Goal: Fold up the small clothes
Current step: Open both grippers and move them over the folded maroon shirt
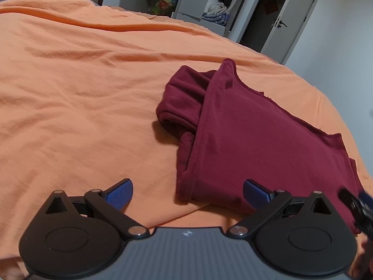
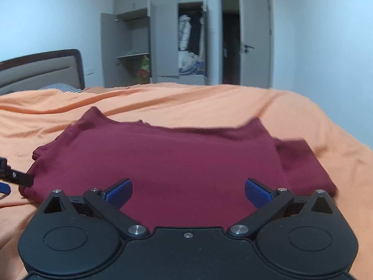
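A dark red garment [image 1: 251, 137] lies folded on the orange bedsheet [image 1: 81, 88], with a sleeve tucked under at its left edge. My left gripper [image 1: 187, 194] is open just above the garment's near left corner, nothing between its blue pads. In the right wrist view the same garment [image 2: 163, 161] spreads flat ahead, and my right gripper [image 2: 188, 192] hovers open over its near edge, holding nothing. The other gripper's tip [image 2: 16, 178] shows at the garment's left corner.
The bed [image 2: 233, 102] fills the foreground; its headboard [image 2: 42, 70] and a striped pillow [image 2: 59, 87] sit at the left. Beyond stand an open grey wardrobe [image 2: 167, 44] with hanging clothes and an open door [image 2: 254, 39].
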Motion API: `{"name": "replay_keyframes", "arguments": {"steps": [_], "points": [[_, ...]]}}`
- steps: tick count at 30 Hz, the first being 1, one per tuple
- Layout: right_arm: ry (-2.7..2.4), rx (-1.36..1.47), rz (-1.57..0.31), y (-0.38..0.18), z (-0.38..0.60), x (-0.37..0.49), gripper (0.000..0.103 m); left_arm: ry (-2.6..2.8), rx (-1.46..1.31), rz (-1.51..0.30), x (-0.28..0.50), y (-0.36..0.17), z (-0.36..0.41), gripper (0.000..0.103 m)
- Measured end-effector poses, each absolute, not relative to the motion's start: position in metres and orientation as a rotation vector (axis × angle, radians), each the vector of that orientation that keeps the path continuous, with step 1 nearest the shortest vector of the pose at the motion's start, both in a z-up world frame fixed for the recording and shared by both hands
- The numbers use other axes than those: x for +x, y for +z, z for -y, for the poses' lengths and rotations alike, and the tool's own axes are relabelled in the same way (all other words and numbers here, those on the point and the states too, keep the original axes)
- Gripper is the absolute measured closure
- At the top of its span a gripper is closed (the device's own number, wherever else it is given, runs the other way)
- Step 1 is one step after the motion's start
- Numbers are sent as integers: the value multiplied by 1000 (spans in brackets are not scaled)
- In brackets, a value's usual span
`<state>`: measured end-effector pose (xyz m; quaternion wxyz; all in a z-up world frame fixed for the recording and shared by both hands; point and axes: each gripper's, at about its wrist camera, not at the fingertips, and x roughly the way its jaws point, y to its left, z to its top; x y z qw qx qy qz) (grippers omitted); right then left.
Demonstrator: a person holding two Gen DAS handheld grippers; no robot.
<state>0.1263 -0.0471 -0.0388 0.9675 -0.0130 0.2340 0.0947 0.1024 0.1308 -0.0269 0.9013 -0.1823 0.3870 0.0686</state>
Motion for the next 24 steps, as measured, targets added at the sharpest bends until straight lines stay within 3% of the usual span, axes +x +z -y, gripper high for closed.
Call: {"name": "replay_keyframes", "arguments": {"steps": [10,24], "points": [[205,-75,-509,-56,20,175,1,138,-359,-812,103,-31,-129,0],[226,-50,-476,-91,25,169,0,158,-328,-825,109,-37,-125,0]]}}
